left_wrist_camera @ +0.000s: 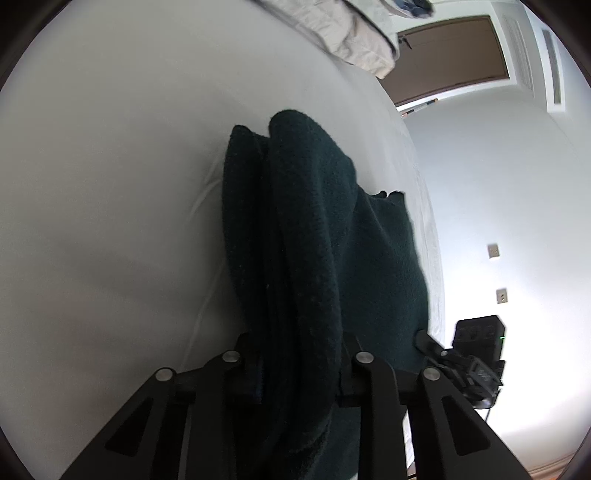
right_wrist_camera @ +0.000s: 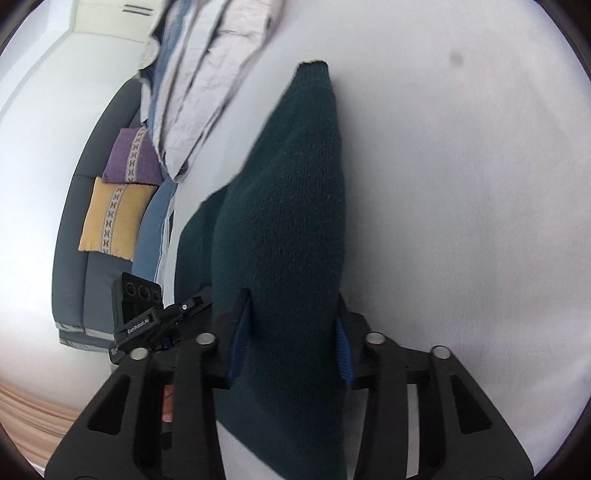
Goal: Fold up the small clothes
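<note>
Left wrist view: the left hand-held gripper is clamped on a bunched fold of a dark green knitted garment, the cloth filling the space between its two black fingers and running forward from them over a white bed sheet. Ahead and to the right of those fingers, the garment spreads flat toward the bed's edge. Farther right, low at the frame's side, sits the other black device, in front of a pale wall. A brown door and crumpled pale bedding lie beyond the garment's far end.

Right wrist view: the right hand-held gripper, its finger pads blue, pinches another thick fold of the same garment, which stretches away from the fingers to a narrow ribbed end. Left of this gripper, the left one's camera body shows close by. Beyond that stand a grey sofa with a yellow cushion and a purple cushion, and a rumpled quilt.
</note>
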The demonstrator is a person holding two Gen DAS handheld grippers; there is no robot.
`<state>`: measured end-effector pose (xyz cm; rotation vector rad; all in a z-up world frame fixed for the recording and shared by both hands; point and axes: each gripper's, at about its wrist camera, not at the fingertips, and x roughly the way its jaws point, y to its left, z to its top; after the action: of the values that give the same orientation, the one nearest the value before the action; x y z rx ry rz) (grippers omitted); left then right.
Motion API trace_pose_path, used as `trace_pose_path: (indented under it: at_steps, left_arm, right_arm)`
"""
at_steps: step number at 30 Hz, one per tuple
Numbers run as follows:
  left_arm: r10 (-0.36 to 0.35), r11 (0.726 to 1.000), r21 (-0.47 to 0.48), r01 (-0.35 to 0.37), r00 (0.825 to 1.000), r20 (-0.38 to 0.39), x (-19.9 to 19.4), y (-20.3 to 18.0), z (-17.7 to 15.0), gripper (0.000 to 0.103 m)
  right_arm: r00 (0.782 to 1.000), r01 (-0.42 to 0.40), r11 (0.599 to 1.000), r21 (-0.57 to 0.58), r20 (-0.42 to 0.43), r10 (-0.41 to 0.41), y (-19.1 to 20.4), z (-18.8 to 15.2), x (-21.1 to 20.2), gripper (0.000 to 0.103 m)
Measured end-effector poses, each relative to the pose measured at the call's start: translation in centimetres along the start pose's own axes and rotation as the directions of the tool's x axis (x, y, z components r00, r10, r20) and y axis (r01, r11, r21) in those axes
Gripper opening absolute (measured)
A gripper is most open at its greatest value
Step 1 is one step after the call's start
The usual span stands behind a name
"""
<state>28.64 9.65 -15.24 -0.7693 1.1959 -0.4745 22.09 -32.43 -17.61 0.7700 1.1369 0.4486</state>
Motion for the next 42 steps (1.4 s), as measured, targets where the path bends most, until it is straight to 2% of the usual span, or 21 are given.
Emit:
trace_pose_path:
  at_steps: [4, 10, 16, 21, 26, 28, 30, 31, 33, 42]
  left_arm:
    - [-0.015, 0.998, 0.061, 0.014, 1.000, 0.012, -2.5, -3.2, -2.4, 0.026]
    - [-0.031, 0.988, 0.152, 0.025, 0.999, 0.031, -6.4, -7.6, -8.9, 0.026]
    - [-0.031, 0.973, 0.228, 0.022, 0.999, 0.034, -8.3, -10.1, -15.5, 0.026]
    - [-0.034, 0.967, 0.254, 0.029, 0.999, 0.016, -8.2, -10.8, -19.1, 0.026]
    - [0.004, 0.964, 0.266, 0.000, 1.000, -0.015, -5.8, -9.6, -20.8, 0.027]
    - [0.031, 0.972, 0.235, -0.022, 0.999, -0.036, -4.1, -7.9, -20.9, 0.027]
    - [0.063, 0.981, 0.190, -0.049, 0.996, -0.065, -1.8, -6.1, -21.2, 0.028]
    - [0.069, 0.983, 0.177, -0.056, 0.995, -0.066, -1.3, -5.3, -21.4, 0.031]
    - [0.026, 0.989, 0.147, -0.017, 0.998, -0.061, -1.1, -4.3, -21.9, 0.032]
    - [-0.015, 0.991, 0.131, 0.022, 0.998, -0.055, -0.8, -3.0, -22.0, 0.035]
  right_arm:
    - [0.999, -0.020, 0.998, -0.055, 0.033, 0.022, 2.9, -2.2, -3.2, 0.032]
    - [0.994, -0.072, 0.994, -0.086, 0.078, 0.079, 5.3, -7.5, -9.4, 0.032]
    - [0.989, -0.088, 0.989, -0.119, 0.104, 0.100, 4.9, -14.8, -14.6, 0.032]
    - [0.984, -0.115, 0.989, -0.091, 0.126, 0.126, 2.8, -19.0, -17.2, 0.031]
    - [0.986, -0.109, 0.993, -0.044, 0.122, 0.114, -0.2, -21.3, -16.9, 0.031]
    - [0.989, -0.100, 0.995, -0.005, 0.108, 0.100, -2.1, -21.9, -15.7, 0.032]
    - [0.995, -0.055, 0.997, 0.057, 0.081, 0.050, -4.6, -22.6, -13.9, 0.032]
    - [0.995, -0.054, 0.996, 0.073, 0.083, 0.048, -5.2, -22.6, -13.2, 0.032]
    - [0.984, -0.150, 0.981, 0.123, 0.112, 0.137, -7.2, -23.1, -13.0, 0.031]
    - [0.984, -0.159, 0.982, 0.099, 0.097, 0.150, -6.8, -23.5, -12.8, 0.033]
